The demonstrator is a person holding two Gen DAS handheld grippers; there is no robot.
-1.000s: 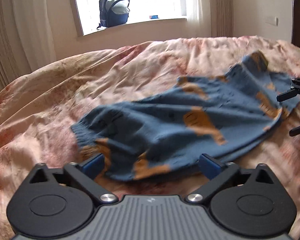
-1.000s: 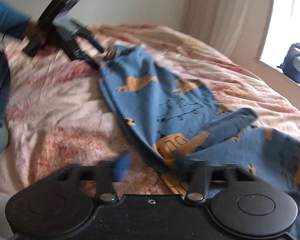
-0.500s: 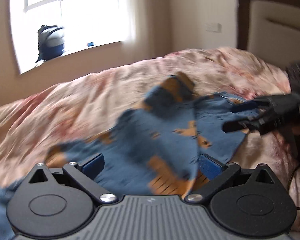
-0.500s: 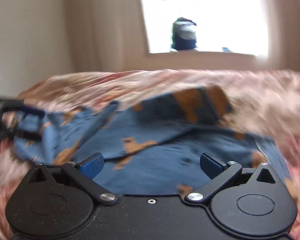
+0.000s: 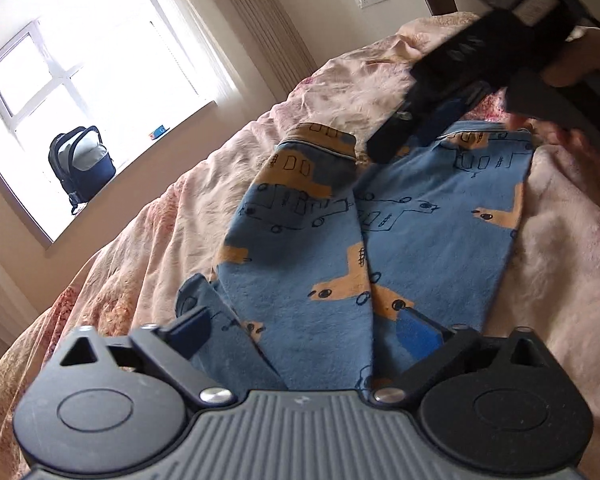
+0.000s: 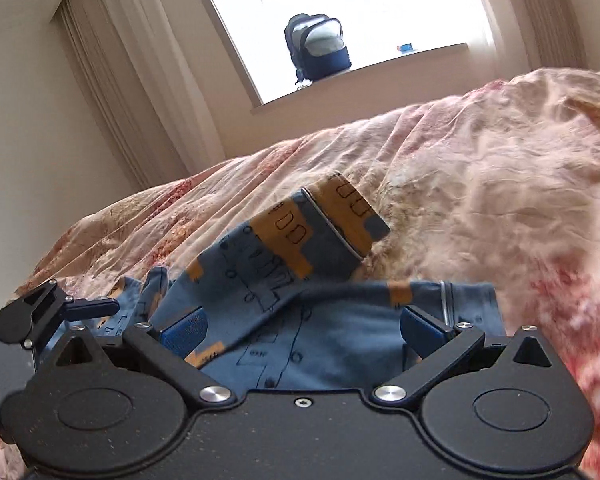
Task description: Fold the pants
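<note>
1. The pants (image 5: 340, 240) lie spread on the bedspread (image 5: 160, 248), blue cloth with orange vehicle prints. In the left wrist view they run from the lower middle up toward one o'clock.
2. One leg is doubled over, its orange-banded cuff (image 5: 320, 140) lying at about twelve o'clock of the cloth.
3. The left gripper (image 5: 304, 332) stands wide, blue pads well apart. Its jaws have just been closing a little. The near edge of the pants lies between the fingers, but neither pad presses on it.
4. The right gripper (image 6: 304, 326) is spread as wide as it goes, jaws having just finished opening. Blue cloth lies between and under its fingers, the pads clear of it.
5. In the left wrist view the right gripper (image 5: 416, 128) comes in from two o'clock, dark and blurred, its tips over the far edge of the pants. A person's hand (image 5: 580, 68) holds it.
6. In the right wrist view the left gripper (image 6: 96, 306) shows at nine o'clock, at the edge of the cloth.
7. A dark blue backpack (image 6: 318, 46) stands on the windowsill (image 6: 380, 76) at twelve o'clock, with a small blue object (image 6: 405, 46) just to its right.
8. Curtains (image 6: 112, 80) hang at ten o'clock of the window.
</note>
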